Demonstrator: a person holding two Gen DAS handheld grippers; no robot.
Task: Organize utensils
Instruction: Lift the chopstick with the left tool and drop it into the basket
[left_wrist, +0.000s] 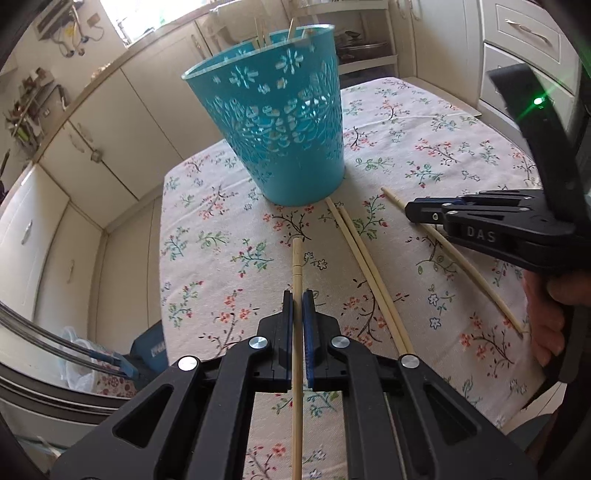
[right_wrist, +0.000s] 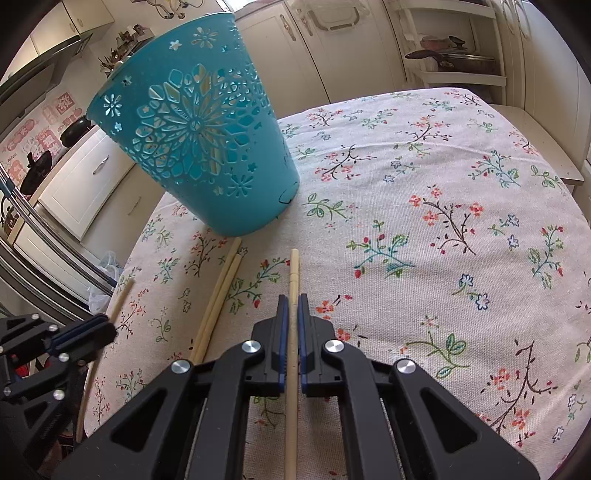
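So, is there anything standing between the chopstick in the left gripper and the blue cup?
Nothing visible. The bamboo chopstick in the left gripper points at the turquoise perforated plastic cup, with only bare floral tablecloth between.

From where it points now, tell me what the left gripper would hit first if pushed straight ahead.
Probably the tablecloth just short of the blue basket. The left gripper, shut on a chopstick, points downward toward the basket's foot, though depth is hard to judge.

A floral tablecloth (right_wrist: 424, 229) covers the table, cream cupboards (left_wrist: 110, 122) line the wall behind, and pans sit on an open shelf (right_wrist: 458, 59).
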